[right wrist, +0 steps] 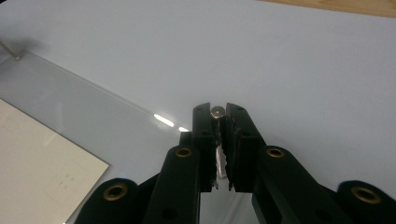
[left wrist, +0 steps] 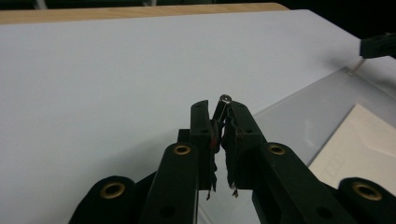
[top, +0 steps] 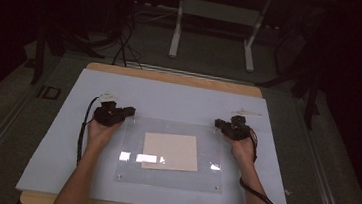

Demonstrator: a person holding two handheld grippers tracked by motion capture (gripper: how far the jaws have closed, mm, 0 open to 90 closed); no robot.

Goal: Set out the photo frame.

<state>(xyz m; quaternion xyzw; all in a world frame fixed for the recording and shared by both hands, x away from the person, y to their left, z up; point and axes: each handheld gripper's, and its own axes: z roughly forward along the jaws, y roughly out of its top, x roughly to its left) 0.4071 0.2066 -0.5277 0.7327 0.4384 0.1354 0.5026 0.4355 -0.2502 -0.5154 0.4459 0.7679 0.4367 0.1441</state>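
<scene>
While each gripper clamps a small part at the clear acrylic sheet (top: 132,172) on the pale worktop (top: 169,96) | left gripper (left wrist: 219,122): fingers closed on short silver metal screw (left wrist: 223,105), tilted, may slip | right gripper (right wrist: 219,122): fingers closed on round-headed silver metal pin (right wrist: 217,112), may drop | beige paper square (top: 170,152) under sheet may shift.

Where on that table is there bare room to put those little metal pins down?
The pale blue mat lies bare in a wide strip between the clear sheet and the table's far wooden edge, and along both side margins. The clear sheet's upper corners are crowded: the left claw and right claw each pinch a pin there.
</scene>
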